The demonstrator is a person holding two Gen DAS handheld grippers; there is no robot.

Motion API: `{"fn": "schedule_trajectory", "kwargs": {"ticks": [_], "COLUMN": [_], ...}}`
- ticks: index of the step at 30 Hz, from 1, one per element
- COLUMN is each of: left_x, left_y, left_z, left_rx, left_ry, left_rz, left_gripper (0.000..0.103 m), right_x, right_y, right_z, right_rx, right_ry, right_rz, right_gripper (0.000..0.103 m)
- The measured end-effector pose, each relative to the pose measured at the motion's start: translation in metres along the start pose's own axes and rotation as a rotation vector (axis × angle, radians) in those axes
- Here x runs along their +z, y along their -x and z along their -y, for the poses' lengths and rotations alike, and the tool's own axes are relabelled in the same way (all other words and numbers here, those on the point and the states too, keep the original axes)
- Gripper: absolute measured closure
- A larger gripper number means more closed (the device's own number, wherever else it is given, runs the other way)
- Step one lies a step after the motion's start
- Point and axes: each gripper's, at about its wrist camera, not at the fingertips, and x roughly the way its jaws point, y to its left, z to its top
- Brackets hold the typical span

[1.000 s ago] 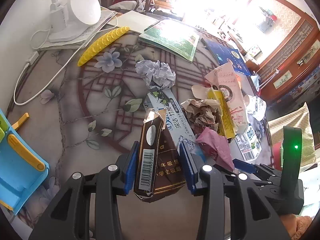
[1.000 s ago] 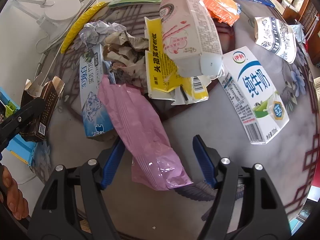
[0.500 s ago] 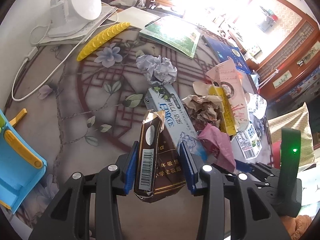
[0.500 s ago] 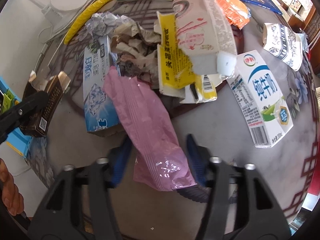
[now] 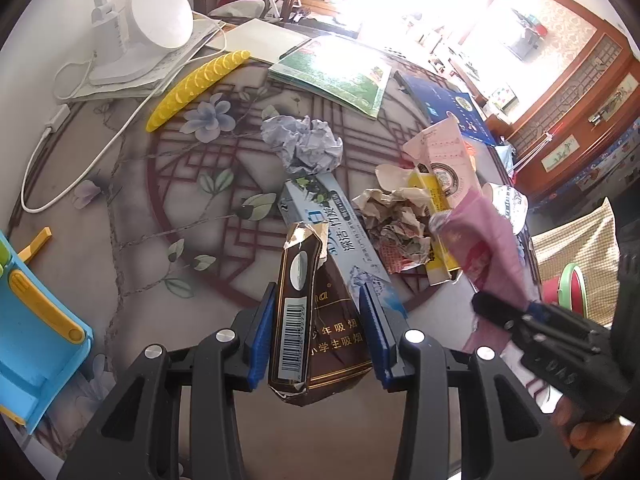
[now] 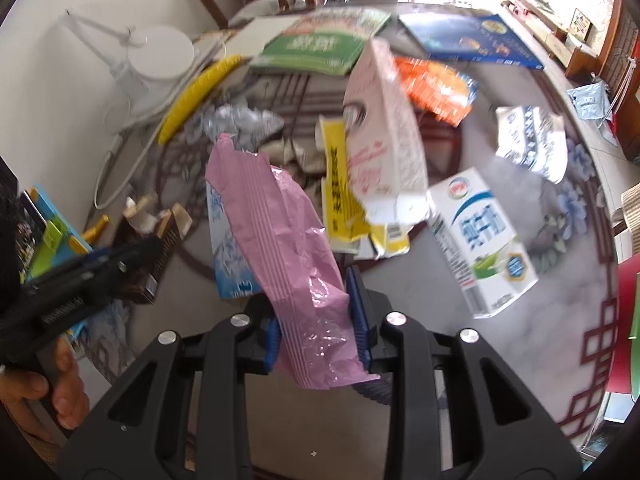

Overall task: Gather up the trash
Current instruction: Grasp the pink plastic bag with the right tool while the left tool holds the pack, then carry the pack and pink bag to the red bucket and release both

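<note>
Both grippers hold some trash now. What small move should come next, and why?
Probably carry both pieces off the table to a bin. The left gripper is shut on the brown cigarette pack, the right gripper on the pink wrapper; no bin shows.

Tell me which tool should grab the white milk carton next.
Neither is free: the left tool grips the brown packet, the right tool the pink wrapper. After unloading, right; the milk carton lies nearer it.

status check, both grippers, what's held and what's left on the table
Left gripper shut on brown carton. Right gripper shut on pink wrapper. Milk carton, crumpled paper remain.
</note>
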Motion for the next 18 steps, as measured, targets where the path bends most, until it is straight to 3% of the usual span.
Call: {"fn": "schedule_trajectory", "kwargs": {"ticks": [11, 18], "left_x": [-0.001, -0.004], "left_y": [-0.001, 0.0], "left_z": [0.012, 0.038], "left_rx": [-0.008, -0.041], "left_ry": [-0.025, -0.074], "left_rz": [-0.007, -0.006], "left_gripper": [0.065, 0.065], "right_x": [0.003, 0.001], "right_y": [0.032, 0.046], "right_z": [0.014, 0.024], "right_rx": [-0.001, 0.0], "right_ry": [-0.059, -0.081], "right_rz": [0.079, 0.111], "right_gripper": [0.074, 0.074]}}
